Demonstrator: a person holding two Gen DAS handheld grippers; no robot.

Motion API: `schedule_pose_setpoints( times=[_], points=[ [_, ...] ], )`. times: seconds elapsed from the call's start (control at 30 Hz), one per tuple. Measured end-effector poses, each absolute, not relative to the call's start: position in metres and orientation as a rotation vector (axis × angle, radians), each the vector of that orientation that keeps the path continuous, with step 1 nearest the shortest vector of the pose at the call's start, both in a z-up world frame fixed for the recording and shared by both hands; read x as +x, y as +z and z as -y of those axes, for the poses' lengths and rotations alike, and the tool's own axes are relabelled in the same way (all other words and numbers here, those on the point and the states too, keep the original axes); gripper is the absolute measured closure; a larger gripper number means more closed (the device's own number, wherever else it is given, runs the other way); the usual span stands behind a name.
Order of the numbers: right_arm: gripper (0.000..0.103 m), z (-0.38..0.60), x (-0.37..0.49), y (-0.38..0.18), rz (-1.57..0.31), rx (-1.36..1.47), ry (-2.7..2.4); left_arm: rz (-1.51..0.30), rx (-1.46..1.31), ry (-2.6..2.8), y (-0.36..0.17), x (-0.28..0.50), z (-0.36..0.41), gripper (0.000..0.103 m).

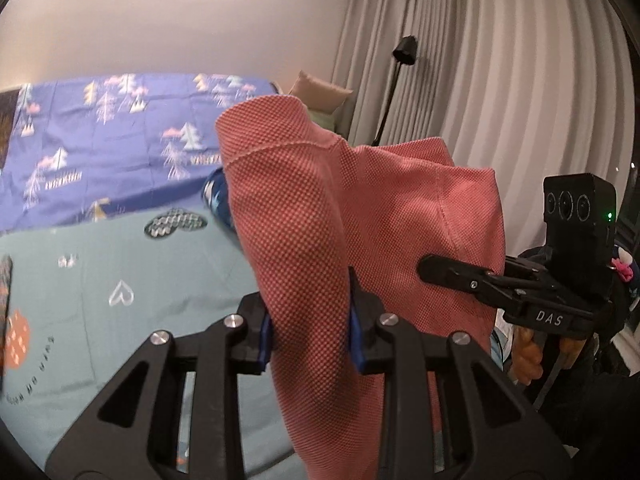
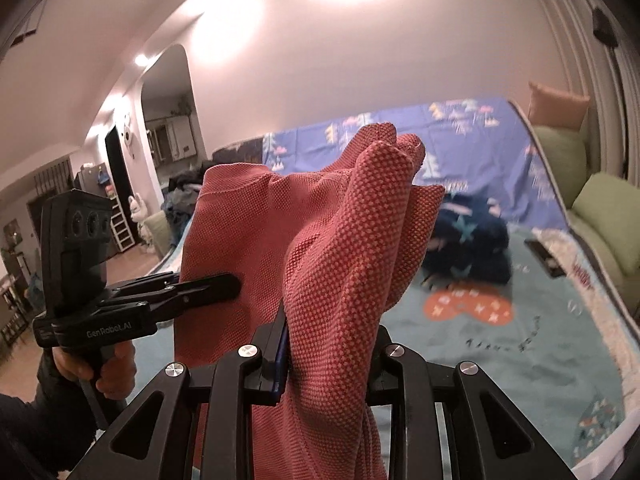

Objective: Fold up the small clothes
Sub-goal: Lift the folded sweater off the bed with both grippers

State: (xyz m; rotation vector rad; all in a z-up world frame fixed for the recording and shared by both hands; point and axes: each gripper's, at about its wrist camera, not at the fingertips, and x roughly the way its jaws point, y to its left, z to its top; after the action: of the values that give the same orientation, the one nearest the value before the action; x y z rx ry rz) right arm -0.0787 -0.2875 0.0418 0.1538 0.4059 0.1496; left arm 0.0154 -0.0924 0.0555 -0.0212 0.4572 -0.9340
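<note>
Left claw (image 1: 312, 332) and right claw (image 2: 328, 356), each clamped on bunched folds of red knit garment (image 1: 320, 208), centre frame, raised clear above teal bed sheet (image 1: 120, 272), likely for spreading it flat before folding.

The garment (image 1: 360, 216) is coral red in a fine dotted waffle weave of red and paler pink. The bedspread (image 1: 100, 288) is pale teal with white heart outlines, an orange patch with white marks and small black lettering. The sheet (image 1: 80, 148) behind it is periwinkle blue, printed with white, pink and yellow trees. A heap of clothes (image 2: 468, 240) is navy with light blue stars. The curtain (image 1: 500, 60) is off-white. The cushions (image 2: 600, 208) are sage green. Both grippers are black with blue pads.
</note>
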Motion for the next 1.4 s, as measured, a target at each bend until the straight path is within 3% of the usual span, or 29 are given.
schedule_pose_setpoints(
  times=[0.87, 1.4],
  points=[
    [0.077, 0.375, -0.036, 0.176, -0.166, 0.082, -0.039, -0.192, 0.198, -0.931, 0.201, 0.062, 0.209, 0.071],
    [0.077, 0.409, 0.041, 0.159, -0.198, 0.105, -0.095, -0.231, 0.222, -0.946, 0.187, 0.141, 0.257, 0.071]
  ],
)
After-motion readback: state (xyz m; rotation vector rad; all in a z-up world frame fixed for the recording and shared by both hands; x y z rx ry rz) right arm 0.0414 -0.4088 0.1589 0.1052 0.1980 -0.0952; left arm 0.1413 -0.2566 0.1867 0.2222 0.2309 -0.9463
